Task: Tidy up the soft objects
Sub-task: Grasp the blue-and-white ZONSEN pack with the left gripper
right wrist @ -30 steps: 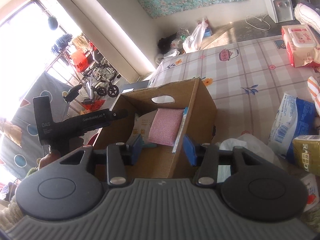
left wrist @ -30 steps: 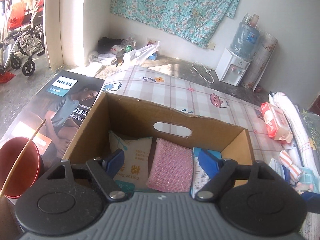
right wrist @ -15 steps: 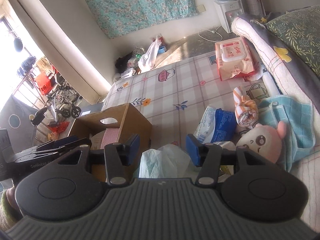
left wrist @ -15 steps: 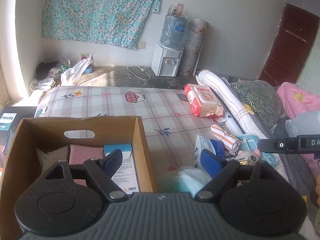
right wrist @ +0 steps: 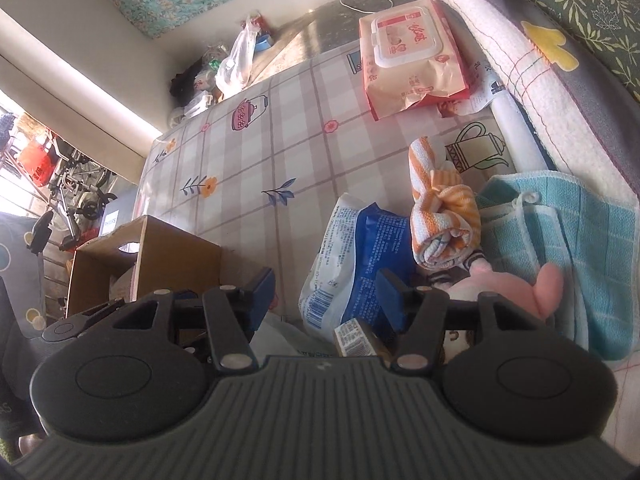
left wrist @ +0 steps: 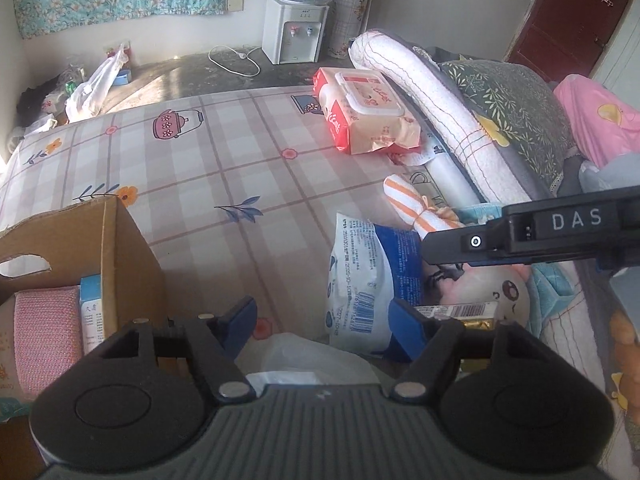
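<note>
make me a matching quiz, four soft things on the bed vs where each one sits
Things:
1 pink sponge
2 wet wipes pack
3 striped rolled cloth
4 blue and white packet

Places:
a far end of the mat, by the white bolster
b inside the cardboard box
c just ahead of the open jaws
d against the teal towel

Pairs: 1-b, 2-a, 3-d, 4-c

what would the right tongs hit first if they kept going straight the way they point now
Most likely the blue and white packet, which lies straight ahead between the open right tongs on the bed. Depth is unclear; the yellow pack lower down may come first.
</note>
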